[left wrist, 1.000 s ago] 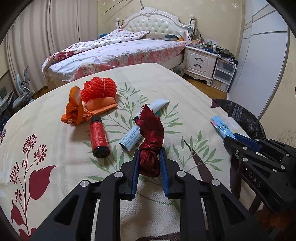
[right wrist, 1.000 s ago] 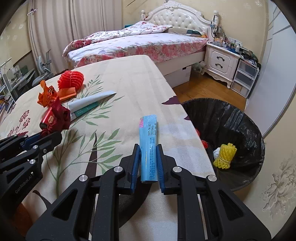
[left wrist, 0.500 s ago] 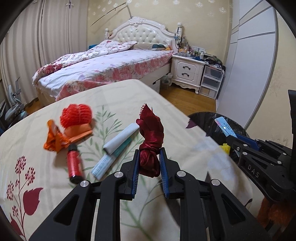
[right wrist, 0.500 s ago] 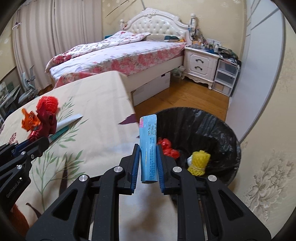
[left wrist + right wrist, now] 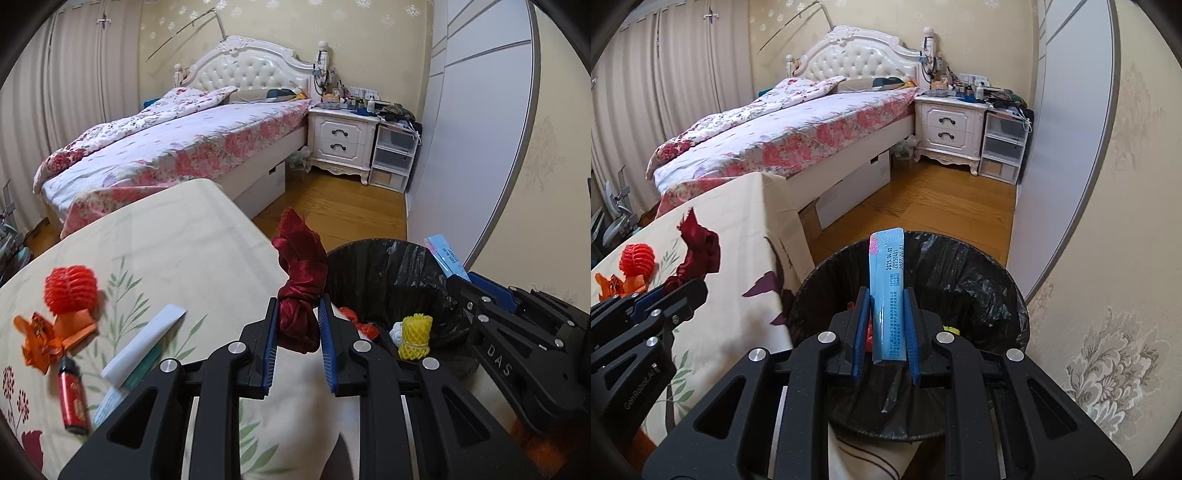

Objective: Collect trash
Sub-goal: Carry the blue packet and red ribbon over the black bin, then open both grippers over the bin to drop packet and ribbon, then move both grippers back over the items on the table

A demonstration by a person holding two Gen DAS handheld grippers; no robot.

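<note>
Left tongs (image 5: 297,345) clamped on a red cloth (image 5: 301,291), upright, poised over the worktop (image 5: 184,229) edge, just short of the bin (image 5: 388,266) lying to their right. Right tongs (image 5: 884,334) clamped on a blue packet (image 5: 888,291), long axis upright, directly above the bin's mouth. Right nearer: likely free to drop straight down; left probably needs a further shift rightward first.
</note>
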